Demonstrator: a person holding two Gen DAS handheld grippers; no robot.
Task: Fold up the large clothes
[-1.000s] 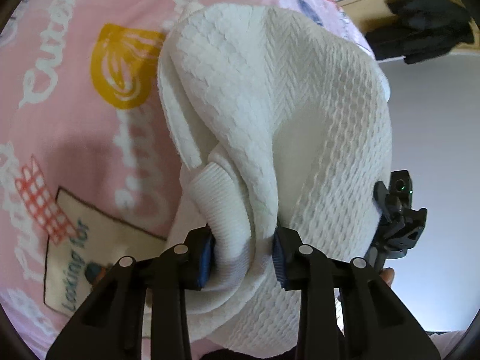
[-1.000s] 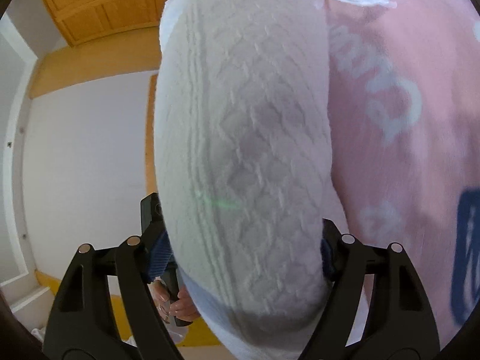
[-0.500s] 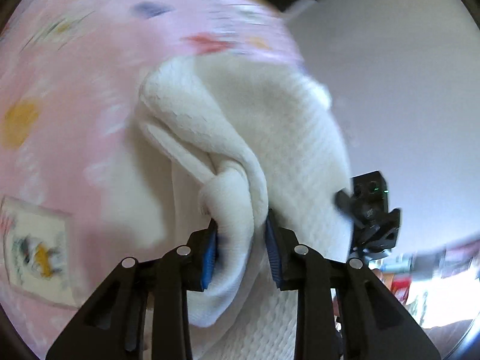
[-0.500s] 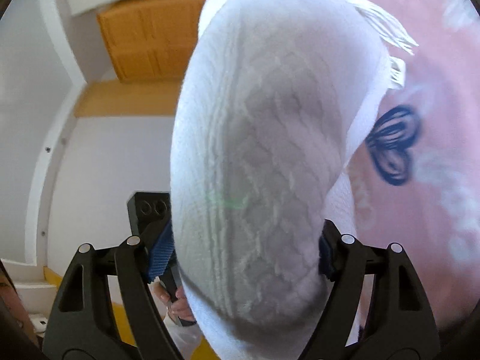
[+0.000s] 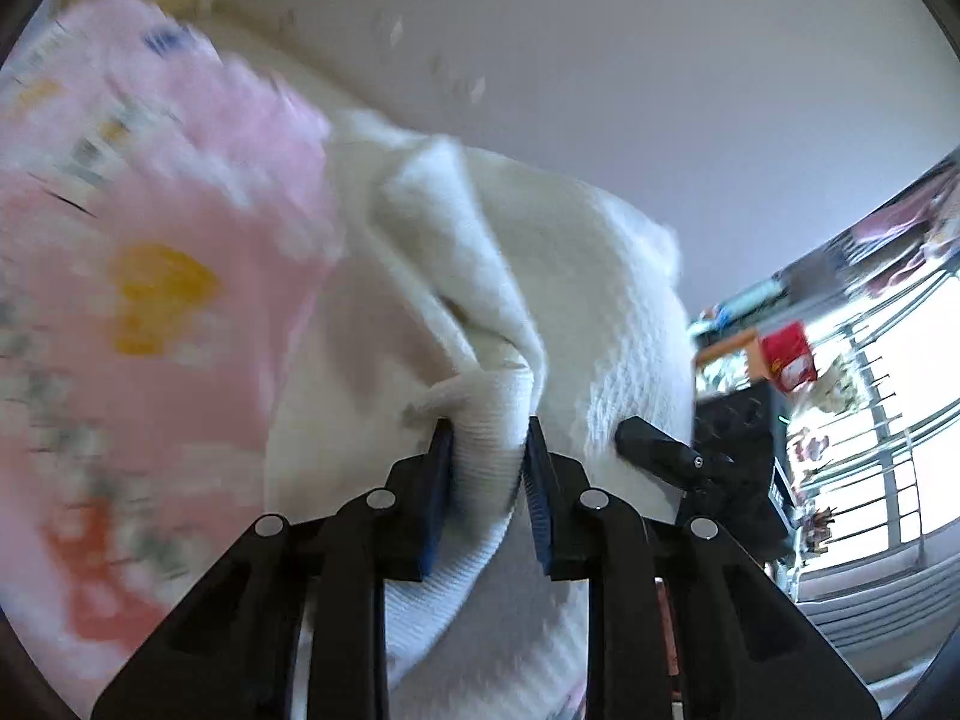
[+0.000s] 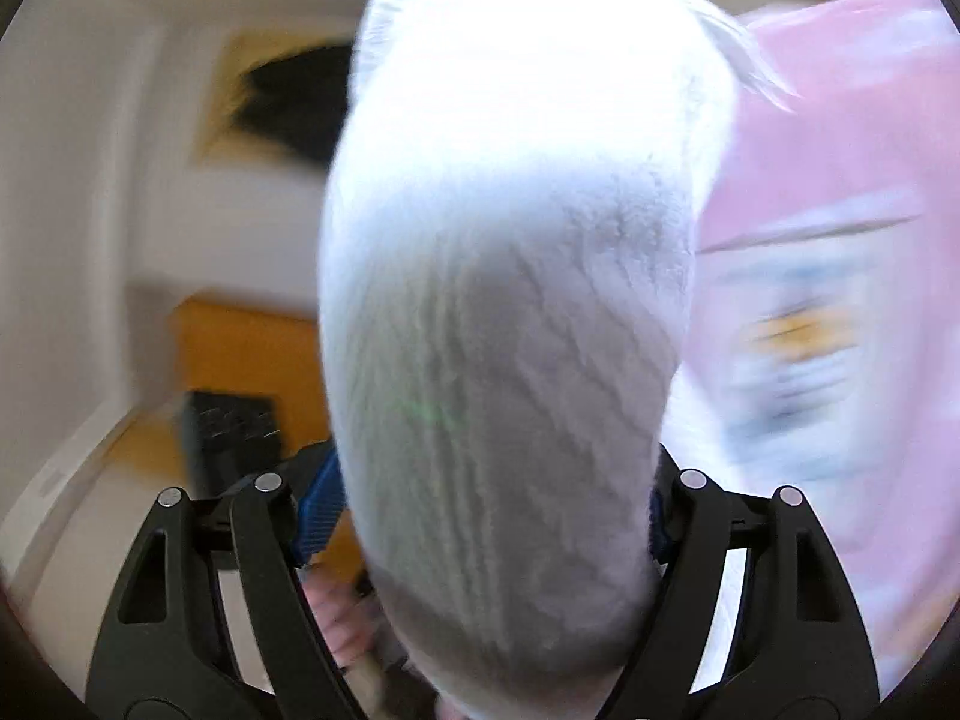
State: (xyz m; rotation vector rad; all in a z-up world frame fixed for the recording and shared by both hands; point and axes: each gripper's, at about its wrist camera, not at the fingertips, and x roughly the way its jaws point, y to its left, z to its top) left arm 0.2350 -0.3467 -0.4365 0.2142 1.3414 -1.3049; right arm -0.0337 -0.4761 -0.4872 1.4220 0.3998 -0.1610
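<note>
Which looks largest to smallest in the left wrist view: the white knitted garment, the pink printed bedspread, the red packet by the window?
1 and 2. Pink printed bedspread and white knitted garment: too alike to rank; the garment sits close to the camera, clamped in the left gripper.
3. Red packet, clearly smallest, and far off.

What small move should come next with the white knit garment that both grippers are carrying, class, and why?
Probably lower it flat onto the pink sheet. The left gripper, whose fingers have just been closing, pinches a ribbed edge of the white knit garment; the right gripper clamps a thick bundle. The garment hangs bunched in the air, so it can't be folded neatly yet.
</note>
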